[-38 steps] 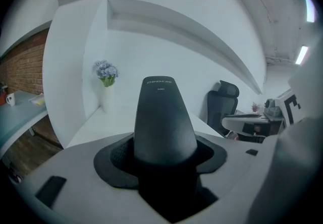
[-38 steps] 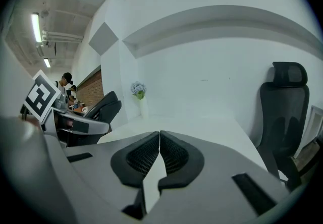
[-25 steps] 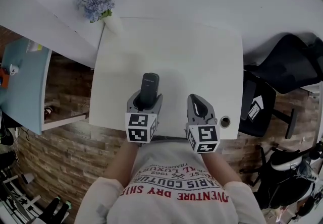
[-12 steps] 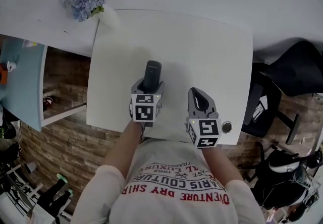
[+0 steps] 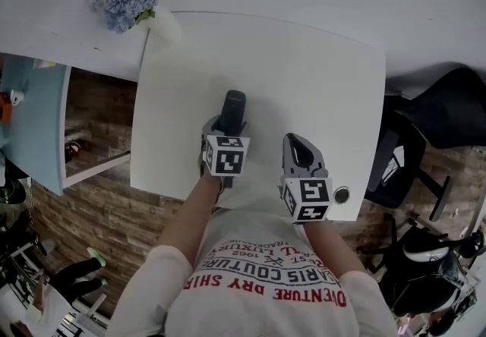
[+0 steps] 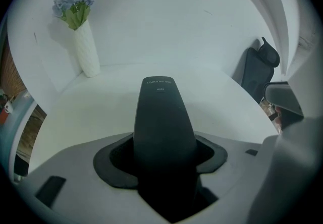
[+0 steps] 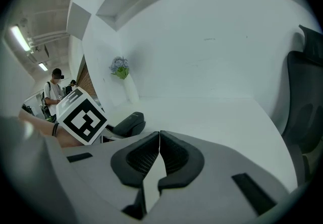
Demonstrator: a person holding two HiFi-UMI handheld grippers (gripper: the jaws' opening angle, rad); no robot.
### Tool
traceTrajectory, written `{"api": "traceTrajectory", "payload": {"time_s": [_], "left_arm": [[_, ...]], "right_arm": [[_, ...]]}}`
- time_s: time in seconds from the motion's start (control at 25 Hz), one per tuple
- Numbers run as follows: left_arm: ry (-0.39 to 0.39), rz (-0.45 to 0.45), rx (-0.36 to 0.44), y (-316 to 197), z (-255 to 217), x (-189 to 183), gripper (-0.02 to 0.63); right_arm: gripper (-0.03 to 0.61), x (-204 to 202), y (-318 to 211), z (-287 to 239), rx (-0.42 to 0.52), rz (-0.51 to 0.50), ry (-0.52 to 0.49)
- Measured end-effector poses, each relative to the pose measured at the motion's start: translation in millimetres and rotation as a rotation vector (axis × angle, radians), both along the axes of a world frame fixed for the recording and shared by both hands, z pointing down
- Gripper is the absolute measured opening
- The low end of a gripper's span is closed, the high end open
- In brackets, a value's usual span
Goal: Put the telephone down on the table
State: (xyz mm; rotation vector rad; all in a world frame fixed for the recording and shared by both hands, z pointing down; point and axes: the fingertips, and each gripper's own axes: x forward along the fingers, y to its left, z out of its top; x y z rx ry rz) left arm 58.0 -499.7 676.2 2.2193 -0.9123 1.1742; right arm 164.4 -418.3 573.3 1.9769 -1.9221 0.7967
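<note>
Two grippers hang over the near part of the white table, close in front of the person's torso, with their marker cubes facing the head camera.

Pose: I read the left gripper as pitched steeply nose-down. It points away from the body toward the table's far side, and the forearm runs in straight behind it. The right gripper lies flatter. It is just right of the left one, apart from it, and close to the table's near right corner.

Jaws: the left pair stands spread and clamped on the black telephone. The telephone's lower end is buried between the dark pads, with its sides against them. The right pair is pressed together with nothing between, and white tabletop shows beyond.

Telephone: it juts lengthwise out of the left jaws, upper end leading, farther from the body than the gripper and over the table's near half. In the right gripper view it sits low, left of the right jaws, just past the left marker cube. I cannot tell whether its far end touches the tabletop.

Surroundings: a white vase of blue flowers stands at the table's far left corner, well apart from the telephone. A dark chair sits off the right edge.
</note>
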Motion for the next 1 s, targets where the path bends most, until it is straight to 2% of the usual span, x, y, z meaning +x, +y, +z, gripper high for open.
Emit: {"api": "traceTrajectory", "payload": {"time_s": [0.2, 0.32, 0.44, 0.64, 0.88, 1.0], "left_arm": [[-0.057, 0.014, -0.016, 1, 6, 2, 0.291], [-0.064, 0.036, -0.006, -1, 6, 5, 0.291], [-0.030, 0.046, -0.013, -2, 5, 12, 0.362], [-0.011, 0.057, -0.026, 0, 3, 14, 0.381], [0.118, -0.047, 0.016, -12, -29, 11, 0.390], [0.132, -0.074, 0.068, -12, -49, 6, 0.389]], "right_arm": [[0.026, -2, -2, 2, -0.005, -0.012, -0.008], [0.026, -2, -2, 3, -0.008, -0.018, -0.012], [0.026, -1, 0, 3, -0.016, -0.016, -0.018], [0.026, 1, 3, 1, -0.014, -0.011, -0.022], [0.026, 5, 7, -3, -0.012, 0.006, -0.028], [0.026, 5, 13, -4, -0.021, 0.013, -0.039]]}}
